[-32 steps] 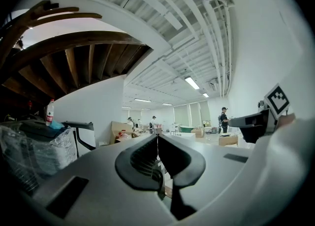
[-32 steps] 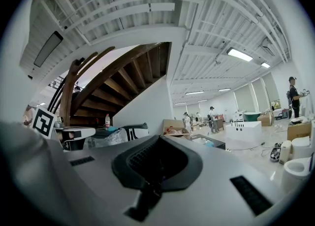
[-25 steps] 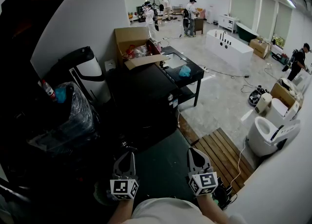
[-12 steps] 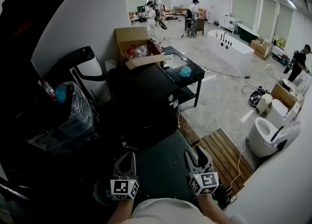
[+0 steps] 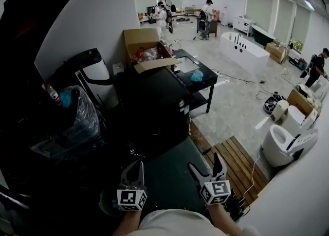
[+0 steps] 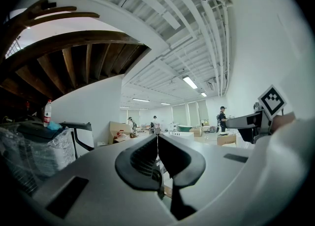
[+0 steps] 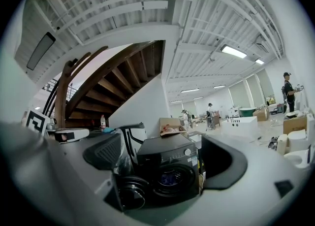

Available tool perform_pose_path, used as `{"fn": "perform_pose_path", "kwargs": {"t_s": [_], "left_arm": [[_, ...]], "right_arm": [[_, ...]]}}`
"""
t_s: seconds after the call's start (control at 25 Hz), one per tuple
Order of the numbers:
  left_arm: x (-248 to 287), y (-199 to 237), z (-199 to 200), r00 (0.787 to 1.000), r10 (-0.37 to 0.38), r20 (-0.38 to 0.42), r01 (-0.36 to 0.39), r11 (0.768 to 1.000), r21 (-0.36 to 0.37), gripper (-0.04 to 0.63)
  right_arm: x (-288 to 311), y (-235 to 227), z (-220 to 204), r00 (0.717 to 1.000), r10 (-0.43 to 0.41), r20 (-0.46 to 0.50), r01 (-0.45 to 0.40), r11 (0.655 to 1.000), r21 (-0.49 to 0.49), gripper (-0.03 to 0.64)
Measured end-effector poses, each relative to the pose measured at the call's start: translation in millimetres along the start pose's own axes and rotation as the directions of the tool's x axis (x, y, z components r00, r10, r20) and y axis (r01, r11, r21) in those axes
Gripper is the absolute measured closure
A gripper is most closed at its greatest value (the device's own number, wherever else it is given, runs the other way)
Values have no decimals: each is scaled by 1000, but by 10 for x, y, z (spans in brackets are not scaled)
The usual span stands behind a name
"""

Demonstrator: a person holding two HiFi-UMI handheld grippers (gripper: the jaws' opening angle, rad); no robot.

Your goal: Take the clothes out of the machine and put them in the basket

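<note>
The black front-loading washing machine [image 5: 152, 107] stands ahead of me against the white wall. In the right gripper view the machine [image 7: 170, 163] shows its round drum opening, with something bluish inside that I cannot make out; its round door [image 7: 130, 193] hangs open at the left. My right gripper [image 5: 205, 164] [image 7: 162, 152] is held level before the machine. Its jaws have just been opening and now stand wide with nothing between them. My left gripper [image 5: 134, 170] [image 6: 157, 140] is shut and empty beside it. A pale round rim [image 5: 105, 202], perhaps the basket, lies low at the left.
A plastic-wrapped bin [image 5: 77, 122] and a dark stair crowd the left. Behind the machine stand a black table [image 5: 198, 83] and an open cardboard box [image 5: 146, 49]. A wooden slat platform [image 5: 236, 163] and toilets [image 5: 285, 140] lie right. People work far back.
The right gripper's jaws went from shut to wide open. Both grippers stayed where they were, and the left stayed shut.
</note>
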State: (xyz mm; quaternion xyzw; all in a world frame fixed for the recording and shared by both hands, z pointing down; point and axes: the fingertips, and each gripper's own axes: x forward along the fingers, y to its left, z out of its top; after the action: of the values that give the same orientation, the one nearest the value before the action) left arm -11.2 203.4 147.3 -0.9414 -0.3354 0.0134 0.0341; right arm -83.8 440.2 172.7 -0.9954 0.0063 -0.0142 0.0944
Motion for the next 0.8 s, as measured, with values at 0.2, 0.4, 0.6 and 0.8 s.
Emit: {"fn": "perform_pose_path", "kwargs": {"t_s": [0.2, 0.4, 0.6, 0.8], "left_arm": [[1, -30, -7, 1000, 8, -4, -8, 1000, 0, 575], [8, 2, -48, 1000, 28, -6, -28, 1000, -7, 575], [24, -22, -49, 999, 37, -9, -37, 999, -12, 575], [83, -8, -66, 999, 39, -14, -39, 999, -16, 575]], "right_arm": [[-25, -15, -18, 1000, 14, -12, -14, 1000, -3, 104], [-23, -44, -57, 999, 24, -23, -25, 1000, -13, 109], [-23, -80, -49, 999, 34, -29, -35, 999, -14, 118], [46, -87, -43, 999, 41, -32, -42, 999, -17, 123]]}}
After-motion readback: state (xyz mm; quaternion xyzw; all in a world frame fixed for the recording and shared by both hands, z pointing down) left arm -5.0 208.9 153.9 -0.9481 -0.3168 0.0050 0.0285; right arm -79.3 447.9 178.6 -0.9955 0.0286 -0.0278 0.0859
